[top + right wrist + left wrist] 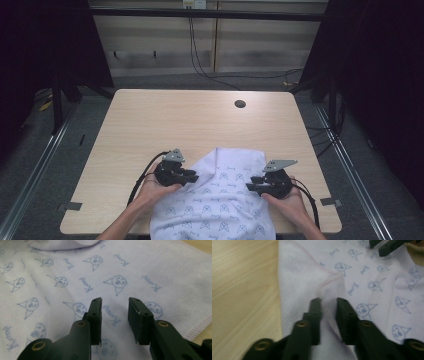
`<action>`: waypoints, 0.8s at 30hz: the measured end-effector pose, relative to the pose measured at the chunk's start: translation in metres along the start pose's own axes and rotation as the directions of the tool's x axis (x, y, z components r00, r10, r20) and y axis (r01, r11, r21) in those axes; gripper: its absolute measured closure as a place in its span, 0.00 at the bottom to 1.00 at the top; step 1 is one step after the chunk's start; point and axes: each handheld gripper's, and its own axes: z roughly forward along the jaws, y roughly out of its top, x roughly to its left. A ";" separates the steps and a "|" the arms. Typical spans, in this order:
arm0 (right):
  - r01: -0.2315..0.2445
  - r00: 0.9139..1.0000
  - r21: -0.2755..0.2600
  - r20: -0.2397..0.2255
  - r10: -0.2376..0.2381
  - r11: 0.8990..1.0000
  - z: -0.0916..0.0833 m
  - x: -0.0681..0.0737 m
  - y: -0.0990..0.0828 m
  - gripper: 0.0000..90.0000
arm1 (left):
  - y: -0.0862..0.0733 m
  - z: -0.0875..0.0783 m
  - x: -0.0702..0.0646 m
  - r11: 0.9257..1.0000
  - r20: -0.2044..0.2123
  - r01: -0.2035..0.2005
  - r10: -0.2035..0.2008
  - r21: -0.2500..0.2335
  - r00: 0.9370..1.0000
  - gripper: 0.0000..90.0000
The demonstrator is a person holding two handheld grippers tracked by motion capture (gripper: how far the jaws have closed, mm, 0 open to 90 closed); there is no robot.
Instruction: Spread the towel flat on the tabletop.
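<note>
Cloth: printed cloth (220, 200) lies on surface (150, 125), near edge, between my hands.
Left jaws: left gripper (329, 302) narrow, pinching the folded hem at cloth's left edge.
Right jaws: right gripper (115, 303) apart, hovering over cloth's right side, gripping nothing.

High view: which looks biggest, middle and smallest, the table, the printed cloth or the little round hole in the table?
1. Table: biggest by far.
2. Printed cloth: middle; it covers part of the near edge, and its lower end runs out of the picture.
3. Round hole: smallest, a dark dot near the far edge.
</note>
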 end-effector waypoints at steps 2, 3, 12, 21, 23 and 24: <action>0.002 1.000 -0.004 -0.003 -0.002 1.000 -0.001 0.001 0.000 0.72 | -0.002 -0.005 0.002 1.000 -0.039 -0.002 0.002 -0.014 0.999 1.00; 0.003 1.000 -0.008 -0.001 -0.003 1.000 -0.002 0.001 0.000 0.72 | -0.001 -0.010 0.006 0.999 -0.035 0.003 -0.004 -0.033 0.999 1.00; -0.010 1.000 -0.008 0.011 0.010 1.000 -0.002 -0.003 0.001 0.71 | -0.005 -0.053 0.038 0.978 -0.092 0.103 -0.121 -0.181 0.988 1.00; -0.019 1.000 -0.019 0.014 0.019 1.000 -0.002 -0.005 0.001 0.68 | 0.005 -0.015 0.016 0.997 -0.012 0.034 -0.035 -0.062 0.999 0.67; -0.016 1.000 -0.019 0.016 0.017 1.000 -0.003 -0.004 0.001 0.68 | 0.006 -0.012 0.013 0.998 -0.019 0.027 -0.028 -0.054 0.999 0.62; -0.014 1.000 -0.021 0.013 0.014 1.000 -0.004 -0.004 0.001 0.68 | 0.007 -0.009 0.011 0.998 -0.004 0.022 -0.023 -0.052 1.000 0.61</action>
